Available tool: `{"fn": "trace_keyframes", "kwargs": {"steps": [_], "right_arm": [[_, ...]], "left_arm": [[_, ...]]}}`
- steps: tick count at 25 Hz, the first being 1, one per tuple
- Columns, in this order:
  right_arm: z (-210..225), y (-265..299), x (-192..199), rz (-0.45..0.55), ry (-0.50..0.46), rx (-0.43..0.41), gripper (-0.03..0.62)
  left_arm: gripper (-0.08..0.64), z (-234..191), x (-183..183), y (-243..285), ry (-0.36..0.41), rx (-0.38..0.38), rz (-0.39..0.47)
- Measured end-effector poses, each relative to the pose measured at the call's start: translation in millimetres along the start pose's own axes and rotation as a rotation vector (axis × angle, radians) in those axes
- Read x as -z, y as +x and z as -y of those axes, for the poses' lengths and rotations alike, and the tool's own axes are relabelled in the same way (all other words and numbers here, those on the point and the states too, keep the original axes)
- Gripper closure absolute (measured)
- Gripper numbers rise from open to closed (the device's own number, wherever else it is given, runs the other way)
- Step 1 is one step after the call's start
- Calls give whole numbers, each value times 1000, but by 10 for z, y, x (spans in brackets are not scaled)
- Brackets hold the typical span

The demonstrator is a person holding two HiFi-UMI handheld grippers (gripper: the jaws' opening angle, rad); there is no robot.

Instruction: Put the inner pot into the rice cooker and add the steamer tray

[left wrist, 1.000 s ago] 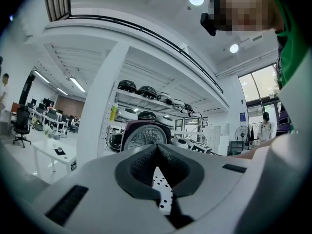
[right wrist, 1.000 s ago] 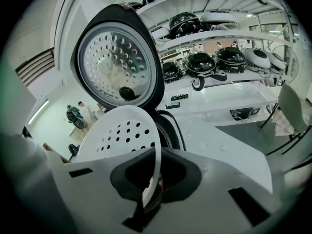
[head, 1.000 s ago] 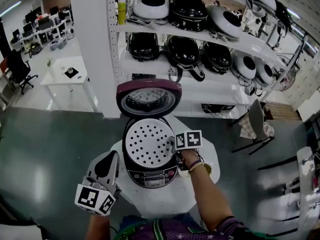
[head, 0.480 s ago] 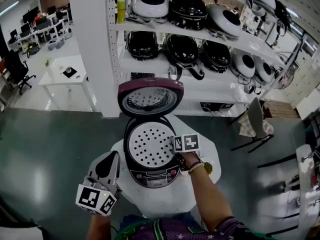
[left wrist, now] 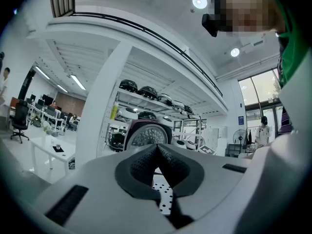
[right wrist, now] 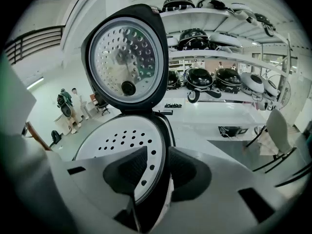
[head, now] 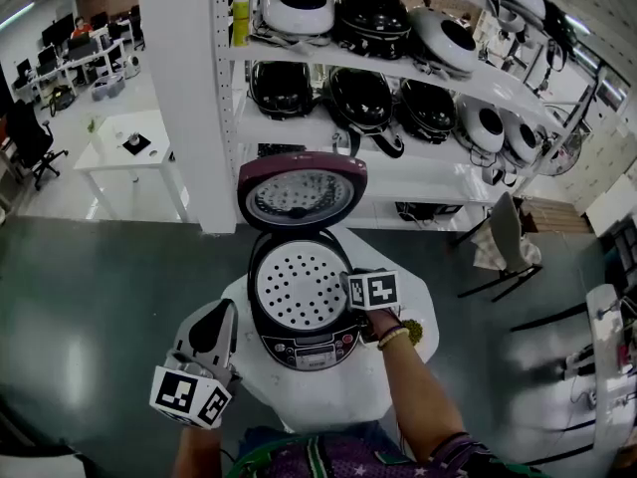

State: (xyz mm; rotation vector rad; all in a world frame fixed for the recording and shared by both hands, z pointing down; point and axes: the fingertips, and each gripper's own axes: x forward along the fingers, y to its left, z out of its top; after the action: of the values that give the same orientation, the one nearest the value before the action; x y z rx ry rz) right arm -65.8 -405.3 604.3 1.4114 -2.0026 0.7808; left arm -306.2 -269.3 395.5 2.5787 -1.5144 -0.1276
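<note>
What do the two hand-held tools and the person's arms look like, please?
Both the left tool and right tool are pale grey shells with dark textured pads; each carries a white cube of black square markers. The right wrist wears a bracelet.

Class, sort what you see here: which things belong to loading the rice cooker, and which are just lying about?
Job: rice cooker, its open lid, steamer tray seated inside.
Lying about: shelved cookers, white side table, grey chair.
</note>
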Motion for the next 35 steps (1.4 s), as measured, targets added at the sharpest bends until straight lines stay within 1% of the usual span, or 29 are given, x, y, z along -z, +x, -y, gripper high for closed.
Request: {"fn": "trace_keyframes", "kwargs": {"steps": [6,10,14,18,23,27,31,35], "right_arm": [[79,-88,65,16,55,5,449],[168,-250,79,49,84,19,449],[337,-468,136,86,96,40,453],[490,-716,263,107,103,37,454],[733,-1102,468,127,92,4,453],[997,-1467,767,148,65,-19,453],[1241,-1880,1063,180,59,-41,453],[1500,-2420,1320,242,47,-46,454]], "left_arm": [[541,-11,-1,-25,-4,18,3],[540,-61,6,-55,-7,16,2],[540,-52,28,-117,-12,1,3],[541,90,40,-236,-1,-17,-3],[540,475,41,-395,35,-58,1],[540,948,45,-541,70,-89,-1],[540,1395,46,-749,76,-124,18],[541,1874,64,-999,87,-149,36]]}}
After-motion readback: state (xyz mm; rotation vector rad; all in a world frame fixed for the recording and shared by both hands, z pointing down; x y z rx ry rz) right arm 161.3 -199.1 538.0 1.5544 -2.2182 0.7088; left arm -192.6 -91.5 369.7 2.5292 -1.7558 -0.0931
